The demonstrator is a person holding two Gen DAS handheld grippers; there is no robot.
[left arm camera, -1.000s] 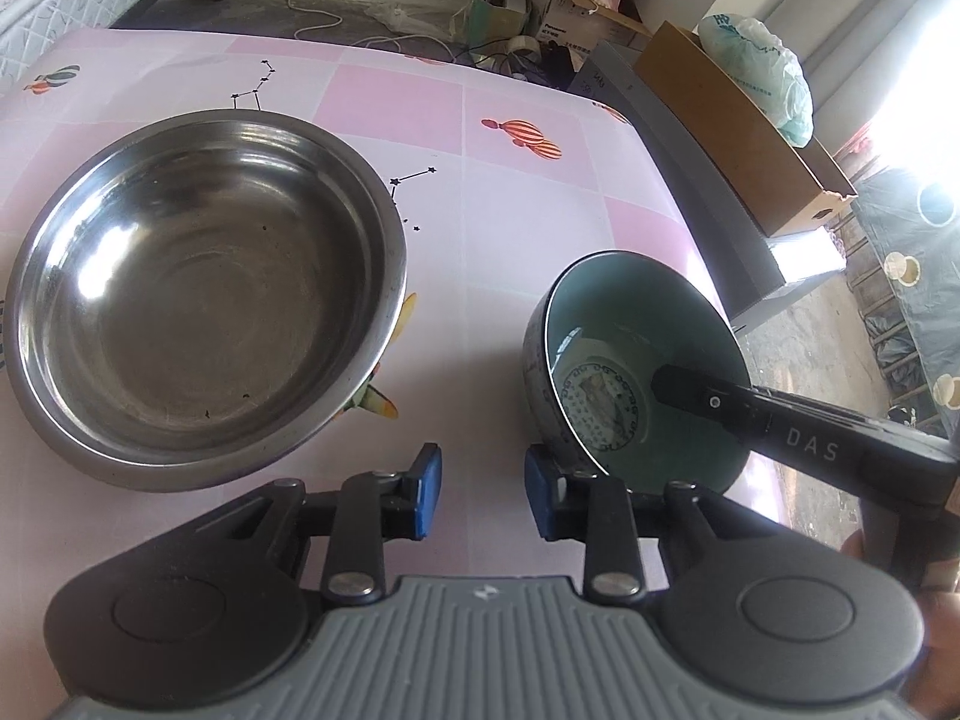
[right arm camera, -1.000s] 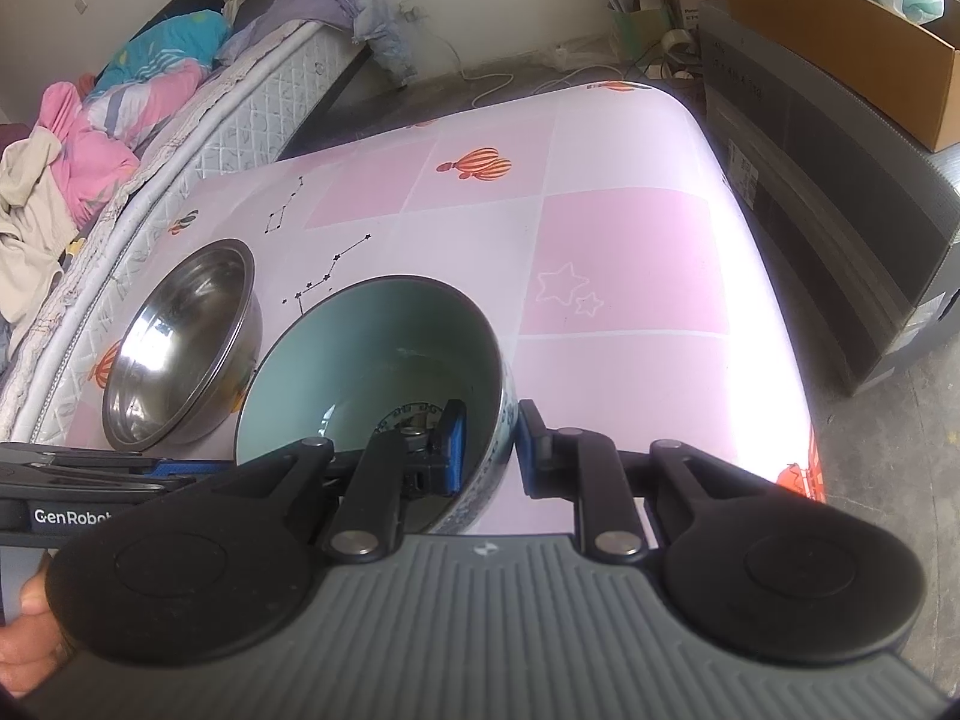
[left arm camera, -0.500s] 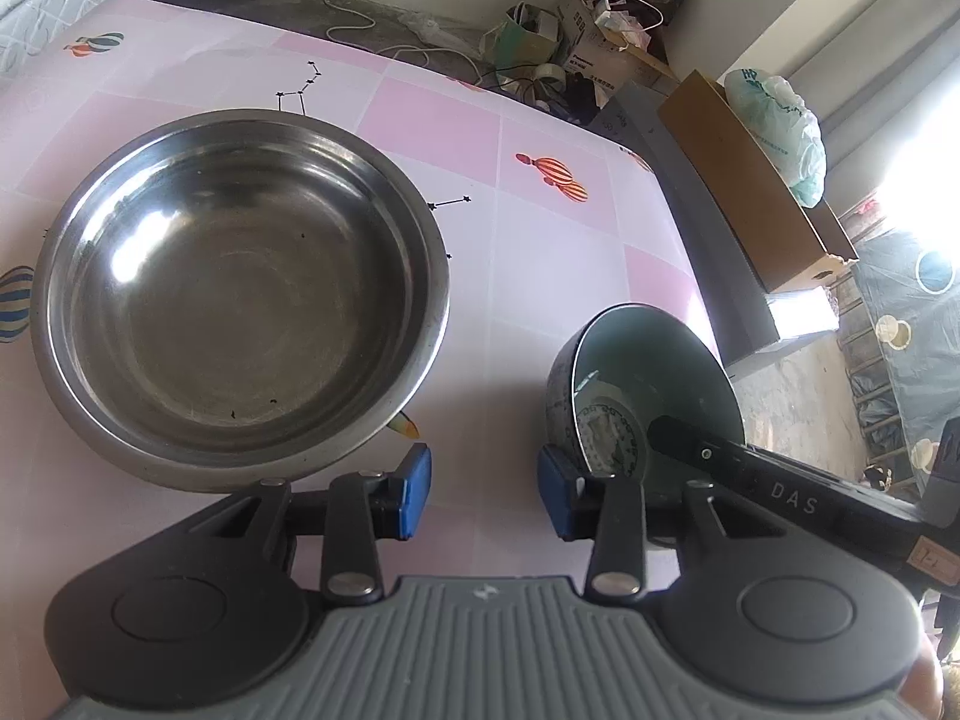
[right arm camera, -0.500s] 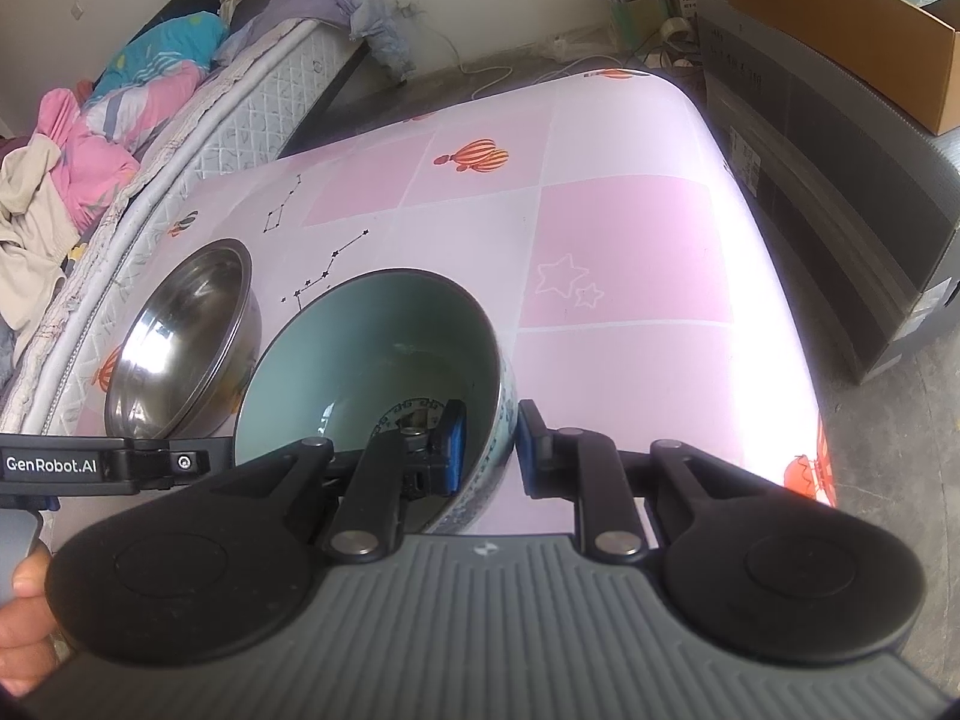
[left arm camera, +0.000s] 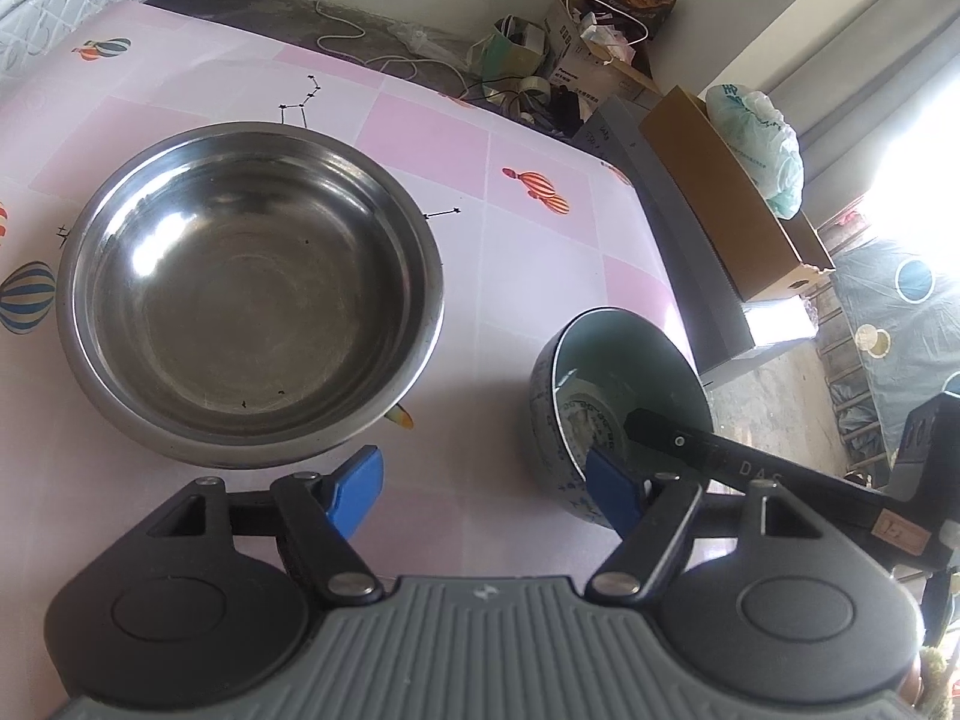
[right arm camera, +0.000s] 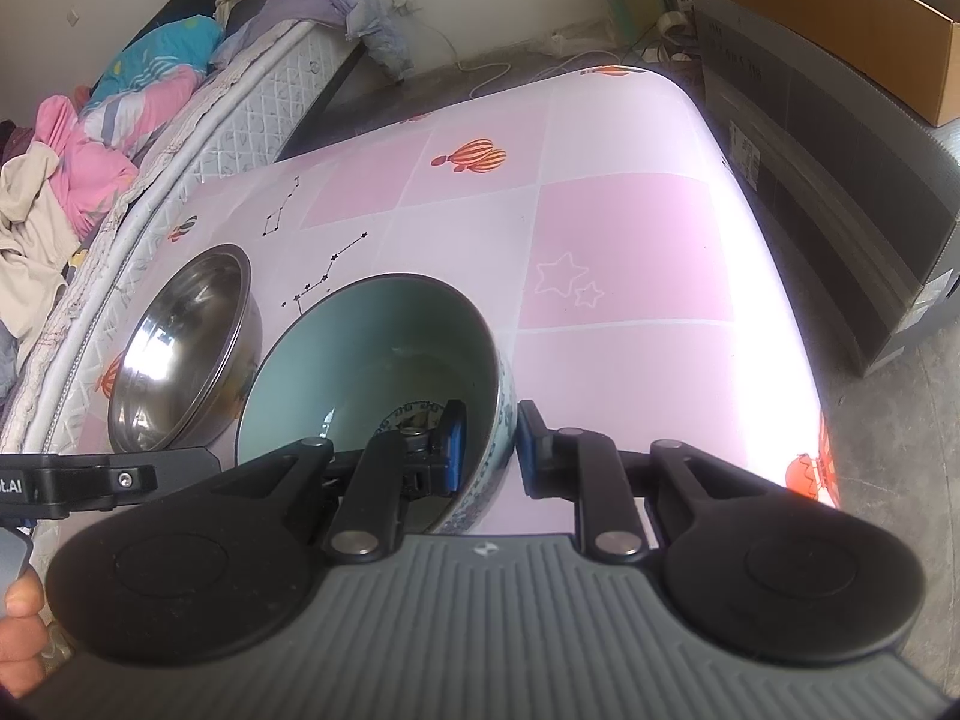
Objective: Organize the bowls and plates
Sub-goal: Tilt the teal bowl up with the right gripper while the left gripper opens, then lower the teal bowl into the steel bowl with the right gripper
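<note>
A wide steel bowl (left arm camera: 252,294) stands empty on the pink checked table (left arm camera: 540,252). To its right sits a smaller ceramic bowl (left arm camera: 624,384), teal inside with a blue pattern outside. My left gripper (left arm camera: 486,489) hovers near the front of both bowls, its jaws opening with only tablecloth between them. My right gripper (right arm camera: 489,450) is shut on the ceramic bowl (right arm camera: 372,372), one pad inside the near rim and one outside. The steel bowl (right arm camera: 180,348) lies just left of it. In the left wrist view a right gripper finger (left arm camera: 690,444) reaches into the ceramic bowl.
A mattress (right arm camera: 198,120) piled with clothes borders the table's left side. A long grey box (right arm camera: 828,180) and a cardboard box (left arm camera: 720,192) stand on the floor past the table's right edge. A hand (right arm camera: 18,630) shows at the lower left.
The left gripper's jaws have spread much wider, and it has drawn back a little from the steel bowl. The right gripper and the ceramic bowl have stayed put.
</note>
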